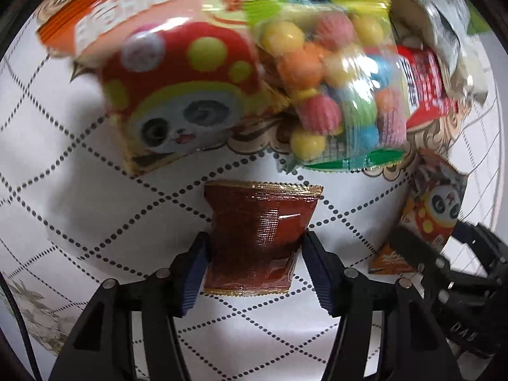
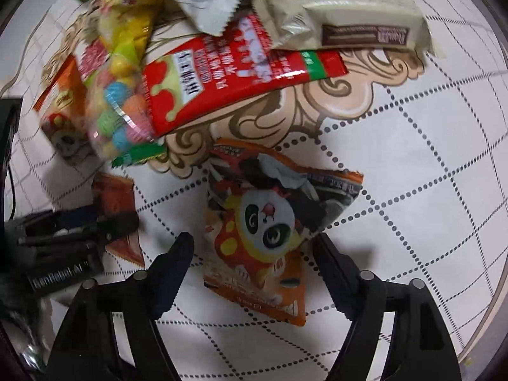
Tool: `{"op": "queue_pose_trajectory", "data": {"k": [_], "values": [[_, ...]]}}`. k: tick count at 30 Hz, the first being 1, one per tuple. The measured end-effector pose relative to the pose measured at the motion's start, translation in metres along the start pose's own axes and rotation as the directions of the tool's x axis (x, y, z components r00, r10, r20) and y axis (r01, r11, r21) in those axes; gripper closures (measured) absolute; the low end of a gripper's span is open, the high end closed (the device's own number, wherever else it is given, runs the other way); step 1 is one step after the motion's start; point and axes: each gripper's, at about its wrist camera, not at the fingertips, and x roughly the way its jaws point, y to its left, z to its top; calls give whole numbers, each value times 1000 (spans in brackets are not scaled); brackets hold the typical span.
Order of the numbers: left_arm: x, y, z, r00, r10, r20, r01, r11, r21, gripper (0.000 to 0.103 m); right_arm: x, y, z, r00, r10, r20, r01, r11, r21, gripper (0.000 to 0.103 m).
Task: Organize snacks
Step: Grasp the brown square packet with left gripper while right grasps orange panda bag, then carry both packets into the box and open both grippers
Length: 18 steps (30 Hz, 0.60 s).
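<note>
Candy bag (image 1: 333, 85) lies right of panda packet (image 1: 177, 92), touching.

Two panda packets (image 2: 270, 222), one candy-ball bag (image 1: 333, 89), one brown sachet (image 1: 257, 238).

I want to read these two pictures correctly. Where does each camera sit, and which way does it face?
Left wrist: sits on the left tool, looking forward and down at the dark red packet pinched between its fingers.
Right wrist: sits on the right tool, looking down at the small panda packet between its open fingers.
Shared: each view shows the other tool, both packets, and the candy ball bag.
</note>
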Motion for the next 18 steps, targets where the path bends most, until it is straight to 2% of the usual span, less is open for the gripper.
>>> {"op": "queue_pose_trajectory", "data": {"k": [2,5,9,10,15,18], "values": [[2,-17,6,999,31,22,-31,999,13,47,1,-9,0,1000,-14,14,13,999,37,24],[-2,-42,1,997,63,53,-64,998,18,50,13,-23,12,998,-59,30,57,997,57,41],[-29,-54,-10,993,57,100,-59,998,16,50,-3,-34,6,999,-12,52,9,999,52,44],[-37,-44,-14,994,43,102,-45,999,18,50,-11,-38,4,998,5,57,-9,998,56,45],[-84,-69,-11,990,-44,137,38,998,53,50,-62,-48,-3,989,106,107,-112,992,55,45],[-122,-88,-2,977,-109,184,97,993,71,50,-101,-53,1,975,161,152,-168,985,39,45]]}}
